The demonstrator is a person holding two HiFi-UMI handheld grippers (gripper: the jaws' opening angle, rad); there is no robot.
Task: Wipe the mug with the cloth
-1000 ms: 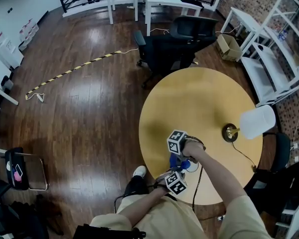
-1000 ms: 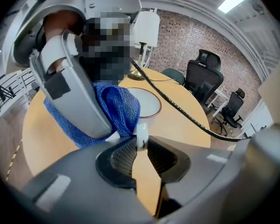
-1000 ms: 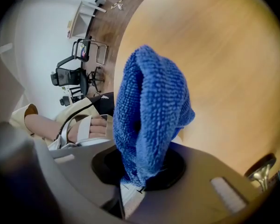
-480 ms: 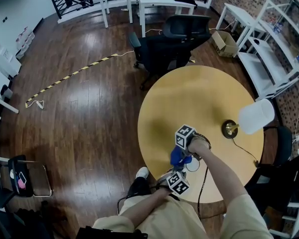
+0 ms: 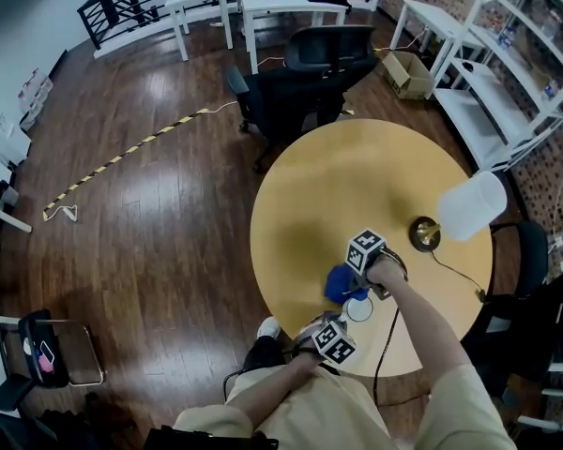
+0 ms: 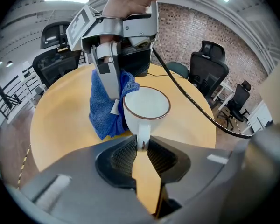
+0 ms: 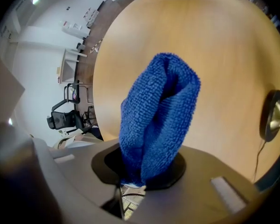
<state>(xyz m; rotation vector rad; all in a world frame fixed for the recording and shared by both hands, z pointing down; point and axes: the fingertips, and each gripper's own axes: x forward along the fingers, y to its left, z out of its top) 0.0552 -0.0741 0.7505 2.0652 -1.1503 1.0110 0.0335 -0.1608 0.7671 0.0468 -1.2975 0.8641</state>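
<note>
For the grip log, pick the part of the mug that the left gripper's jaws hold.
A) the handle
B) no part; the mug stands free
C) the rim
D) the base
A: in the left gripper view the left gripper has its jaws closed on the handle of the white mug, with the cup ahead of them and the blue cloth beside it.

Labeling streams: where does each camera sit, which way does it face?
Head view: on the person's head, steeply down at the round table; both forearms, left gripper, right gripper show.
Left gripper view: on that gripper, along jaws shut on the mug handle; right gripper beyond.
Right gripper view: on that gripper, along jaws shut on the cloth; tabletop beyond.
Shared: cloth in all three; mug in two.
</note>
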